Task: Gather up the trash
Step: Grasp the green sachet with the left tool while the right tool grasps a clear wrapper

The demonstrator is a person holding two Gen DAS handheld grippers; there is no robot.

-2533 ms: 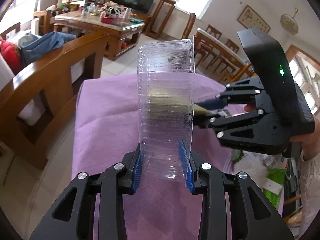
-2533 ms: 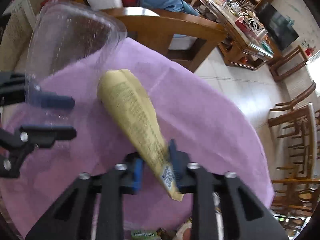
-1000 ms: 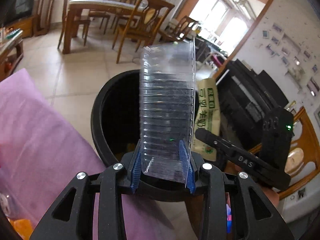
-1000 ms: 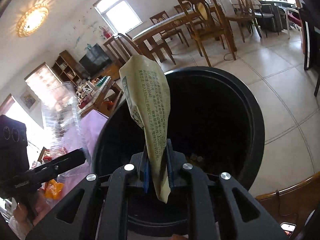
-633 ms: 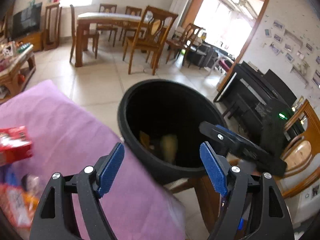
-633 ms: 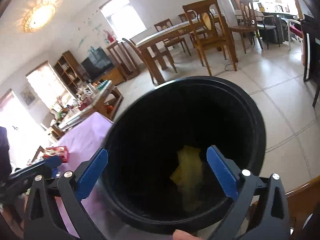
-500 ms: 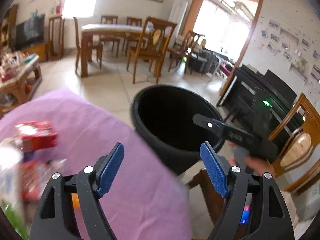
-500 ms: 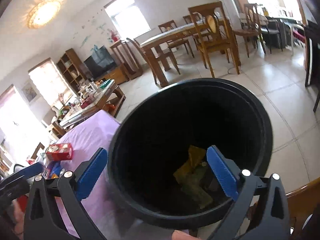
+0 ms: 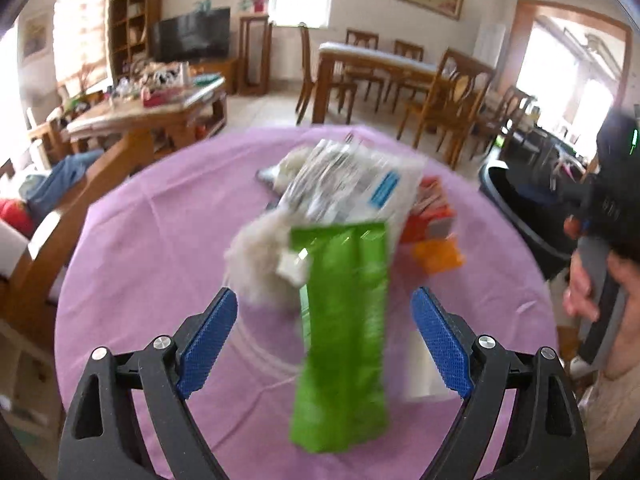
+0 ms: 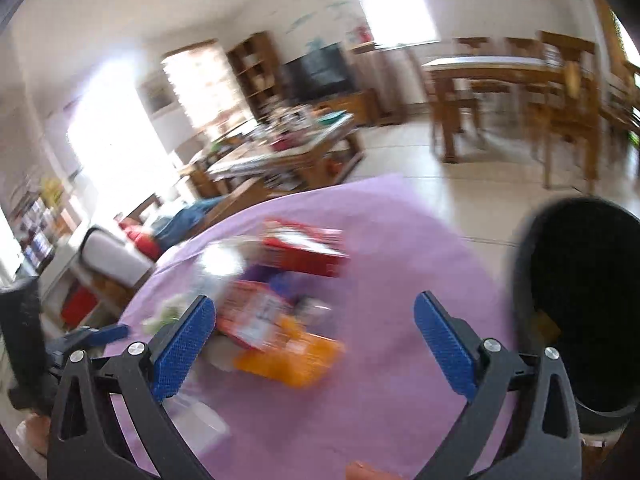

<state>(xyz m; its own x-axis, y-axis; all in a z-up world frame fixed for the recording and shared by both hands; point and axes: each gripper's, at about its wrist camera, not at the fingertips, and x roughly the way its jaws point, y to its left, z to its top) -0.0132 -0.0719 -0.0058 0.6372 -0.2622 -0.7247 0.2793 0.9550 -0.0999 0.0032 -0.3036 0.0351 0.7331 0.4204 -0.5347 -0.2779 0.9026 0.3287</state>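
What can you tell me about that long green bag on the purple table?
The green bag is a long, flat packet of shiny, bright green plastic, creased down its length. It lies on the purple tablecloth, its far end against a pile of other trash and a small white tag beside that end. Its near end points toward the camera. It shows between the open left tongs, which do not touch it. The picture is blurred, so any print is unreadable.

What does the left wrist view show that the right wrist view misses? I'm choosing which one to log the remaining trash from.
Only the left wrist view shows the green packet and the white printed bag. Only the right wrist view shows into the black bin and the purple item, which is blurred. Both show the purple tablecloth, the orange wrapper, the red box and their own open gripper.
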